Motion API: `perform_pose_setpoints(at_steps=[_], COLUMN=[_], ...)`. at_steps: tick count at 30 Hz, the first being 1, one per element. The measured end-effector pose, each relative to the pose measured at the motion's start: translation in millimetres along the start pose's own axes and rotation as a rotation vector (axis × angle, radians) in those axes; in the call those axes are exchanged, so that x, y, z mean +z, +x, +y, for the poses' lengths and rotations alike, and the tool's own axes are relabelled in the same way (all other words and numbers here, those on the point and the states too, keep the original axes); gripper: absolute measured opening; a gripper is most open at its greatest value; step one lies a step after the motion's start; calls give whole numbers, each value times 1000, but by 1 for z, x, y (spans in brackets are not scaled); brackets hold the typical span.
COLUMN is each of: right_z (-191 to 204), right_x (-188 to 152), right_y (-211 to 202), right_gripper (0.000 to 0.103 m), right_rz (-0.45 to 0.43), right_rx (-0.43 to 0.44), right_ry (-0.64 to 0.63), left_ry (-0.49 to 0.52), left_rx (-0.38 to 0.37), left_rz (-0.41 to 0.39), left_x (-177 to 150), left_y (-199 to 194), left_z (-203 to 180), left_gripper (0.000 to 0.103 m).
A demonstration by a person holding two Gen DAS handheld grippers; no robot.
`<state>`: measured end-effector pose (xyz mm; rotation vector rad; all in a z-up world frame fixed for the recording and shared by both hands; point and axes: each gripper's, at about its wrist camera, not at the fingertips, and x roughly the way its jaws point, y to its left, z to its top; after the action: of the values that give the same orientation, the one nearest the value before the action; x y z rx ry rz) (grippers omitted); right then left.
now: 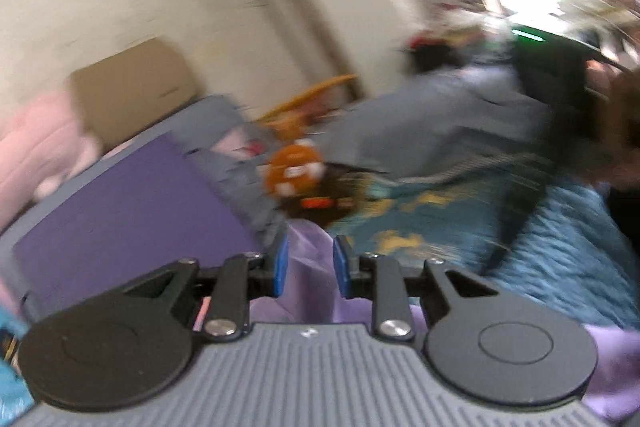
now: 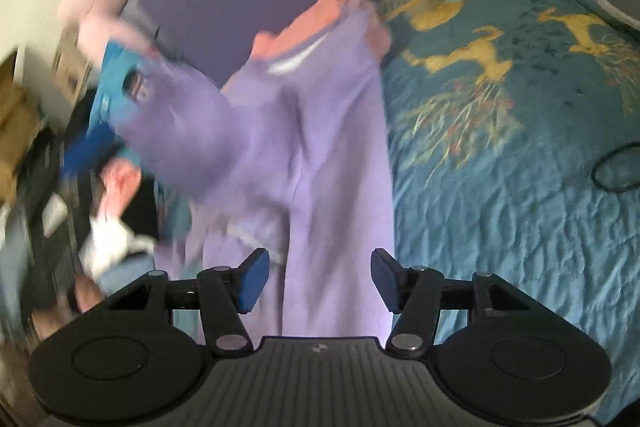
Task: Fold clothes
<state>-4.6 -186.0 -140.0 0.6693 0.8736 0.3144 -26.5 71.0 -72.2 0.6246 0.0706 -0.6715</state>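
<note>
A lavender garment point(image 2: 320, 131) with pink cuffs point(image 2: 332, 7) lies stretched over the blue bedspread point(image 2: 500, 187), blurred by motion. In the right wrist view my right gripper point(image 2: 320, 279) hovers over its near end, jaws wide apart, the cloth showing between the pads without being pinched. In the left wrist view a bunched fold of the same lavender garment point(image 1: 310, 259) rises between the blue pads point(image 1: 282, 267) of my left gripper point(image 1: 310, 265), which is shut on it. More lavender cloth spills out at the lower right.
A purple pillow point(image 1: 120, 211) lies to the left and an orange and brown plush toy point(image 1: 296, 171) sits at the head of the bed. Grey cloth point(image 1: 440, 119) lies behind, with a black device showing a green light point(image 1: 528, 35). Clutter fills the floor at the bedside point(image 2: 60, 187).
</note>
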Motion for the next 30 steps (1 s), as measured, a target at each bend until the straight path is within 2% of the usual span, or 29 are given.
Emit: perform_pose_setpoints(at_steps=[4,7,10,12,13,15,17,18,21,24,26,27,28,29,30], right_z=[-4,-8,0,8,15,25,34,37,40,36,31,28,26,27,29], right_x=[20,27,28,25,23,20,17,16,10,8,9,10,10,9,8], right_y=[-1,-4,6,21,33,57,82,91,107,122,126,126,127,124,121], right_gripper=[57,57,61,63,63,63,61,59,54,51,48,39,18,11,9], right_rz=[-38,-55,-46,-29,-15,18,54,71,97,113,111,108,105,102,96], right_rx=[16,-18,-52,-73,-89,-129,-169,-163,-121,-154,-157,-149,-142,-137,-136], right_ry=[35,48,-55,-168,-248,-402,-542,-578,-625,-618,-578,-554,-534,-531,-538], left_ry=[31,39,33,30,29,31,5,-15,-78,-104,-116,-120,-125,-129,-133], left_rx=[-79,-144,-206,-226,-228,-203,-180,-168,-131,-96,-75,-68,-62,-55,-49], left_rz=[-9,43,121,166,182,190,192,192,206,220,225,224,223,222,221], left_x=[-5,-17,-35,-47,-52,-55,-56,-56,-59,-61,-63,-63,-63,-63,-63], left_y=[-11,-16,-19,-21,-22,-24,-25,-26,-25,-24,-25,-26,-27,-28,-28], left_z=[-36,-56,-73,-79,-81,-83,-77,-73,-56,-41,-32,-30,-28,-26,-24], left_gripper=[28,28,28,29,32,48,57,62,66,74,78,81,82,84,84])
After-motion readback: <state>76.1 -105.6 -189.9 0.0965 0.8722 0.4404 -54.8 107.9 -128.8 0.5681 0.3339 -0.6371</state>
